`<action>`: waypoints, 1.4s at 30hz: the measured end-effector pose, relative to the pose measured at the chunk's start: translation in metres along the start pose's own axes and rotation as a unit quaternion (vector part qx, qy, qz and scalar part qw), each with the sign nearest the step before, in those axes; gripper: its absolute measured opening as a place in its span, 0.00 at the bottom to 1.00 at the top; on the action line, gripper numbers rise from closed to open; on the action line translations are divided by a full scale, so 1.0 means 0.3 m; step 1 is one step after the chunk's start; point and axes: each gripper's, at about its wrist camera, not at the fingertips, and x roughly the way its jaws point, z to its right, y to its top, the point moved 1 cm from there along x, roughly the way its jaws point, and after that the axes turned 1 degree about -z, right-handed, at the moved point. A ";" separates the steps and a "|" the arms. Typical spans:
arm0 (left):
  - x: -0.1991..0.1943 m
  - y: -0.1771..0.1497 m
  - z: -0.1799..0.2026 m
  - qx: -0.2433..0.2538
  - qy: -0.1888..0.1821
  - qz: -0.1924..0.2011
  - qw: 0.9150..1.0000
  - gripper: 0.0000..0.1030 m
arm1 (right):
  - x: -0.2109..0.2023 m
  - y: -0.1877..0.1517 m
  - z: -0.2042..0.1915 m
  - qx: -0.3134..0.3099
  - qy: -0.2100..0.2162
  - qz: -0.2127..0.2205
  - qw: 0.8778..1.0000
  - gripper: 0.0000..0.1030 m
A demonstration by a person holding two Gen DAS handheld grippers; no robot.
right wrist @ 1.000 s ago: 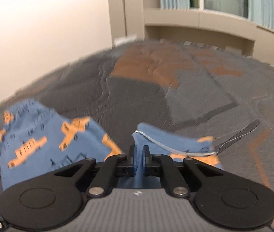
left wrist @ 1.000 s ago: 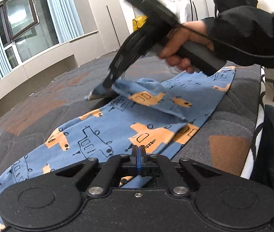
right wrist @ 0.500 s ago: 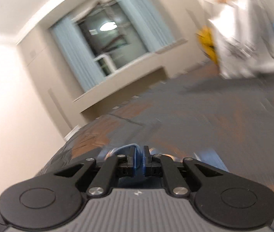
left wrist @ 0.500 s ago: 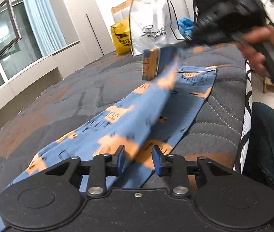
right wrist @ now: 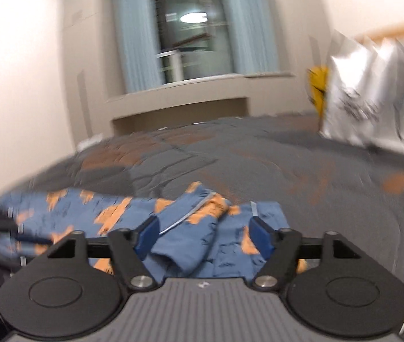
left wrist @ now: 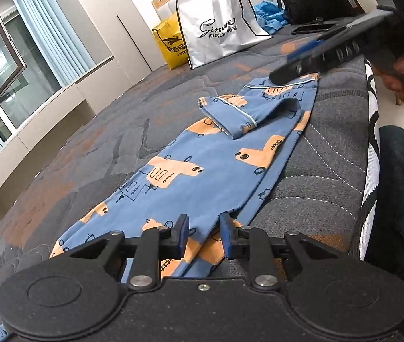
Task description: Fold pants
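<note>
From the left wrist, the pants (left wrist: 202, 165) lie lengthwise on the bed (left wrist: 93, 142), one cuff end flopped back near the far end. The left tool (left wrist: 202, 235) stands partly open over the near end of the cloth; its jaws have just narrowed a little, and no pad presses fabric. A closing here could pinch only the top layer and drag the fold crooked.

From the right wrist, blurred, the right tool (right wrist: 204, 235) has just sprung wide, the loose cuff lying between its jaws, unheld. The bunched cuff may settle creased and spoil the next fold.
</note>
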 end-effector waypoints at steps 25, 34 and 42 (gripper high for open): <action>-0.076 0.019 -0.032 0.016 0.019 0.000 1.000 0.00 | 0.007 0.004 0.048 0.034 -0.055 0.038 0.997 0.07; -0.064 -0.012 0.005 0.018 0.010 -0.012 1.000 0.00 | -0.054 -0.111 0.221 0.144 -0.079 -0.002 0.986 0.06; -0.071 -0.029 0.002 0.004 0.010 -0.009 1.000 0.00 | -0.093 -0.135 0.225 0.161 -0.096 -0.007 0.982 0.02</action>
